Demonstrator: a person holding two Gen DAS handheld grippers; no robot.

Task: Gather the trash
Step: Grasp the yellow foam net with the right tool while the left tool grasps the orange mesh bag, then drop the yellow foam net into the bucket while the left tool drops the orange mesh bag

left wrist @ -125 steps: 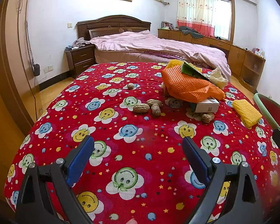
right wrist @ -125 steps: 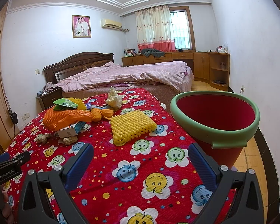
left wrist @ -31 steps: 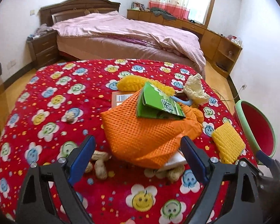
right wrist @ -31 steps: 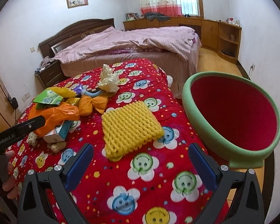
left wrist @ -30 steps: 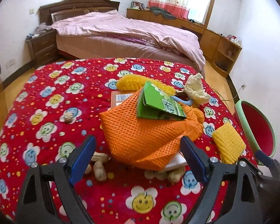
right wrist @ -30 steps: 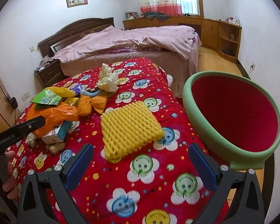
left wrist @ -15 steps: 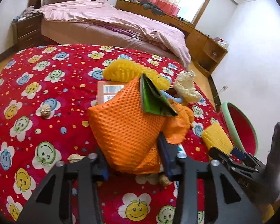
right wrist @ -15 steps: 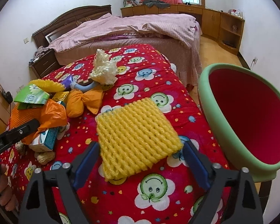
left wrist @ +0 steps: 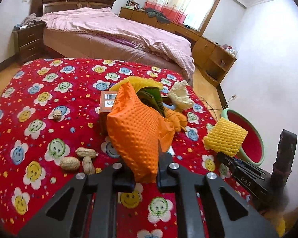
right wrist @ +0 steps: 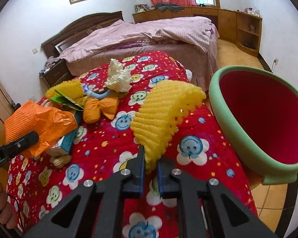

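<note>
left tongs: my left gripper point(left wrist: 144, 170) is pinched tight on the near corner of the orange mesh bag point(left wrist: 137, 130), low in the centre of the left view.
right tongs: my right gripper point(right wrist: 150, 168) is clamped on the lower edge of the yellow foam net point(right wrist: 163, 117), centre of the right view, its free end curling upward.
orange mesh bag: dimpled, thin and floppy; I judge it very light, and it sags from the grip, so a bunched corner holds better than a flat face.
yellow foam net: springy ribbed foam lattice, soft and nearly weightless by my reckoning; it squashes between the pads, so an edge pinch is enough.
bucket: the green-rimmed red bucket point(right wrist: 248, 119) sits at the right of the right view, just beside the net, mouth tilted toward me.
still lying: cream crumpled wrapper point(right wrist: 117, 77), green packet point(right wrist: 67, 99) and small carton point(left wrist: 107, 101), all stiffer, crinkly pieces in the upper middle.
small bits: peanut shells point(left wrist: 79, 158) at lower left of the left view, hard, brittle, easy to crush.
surface: red flower-print quilt point(left wrist: 39, 99), soft and ribbed, likely to snag the mesh.
</note>
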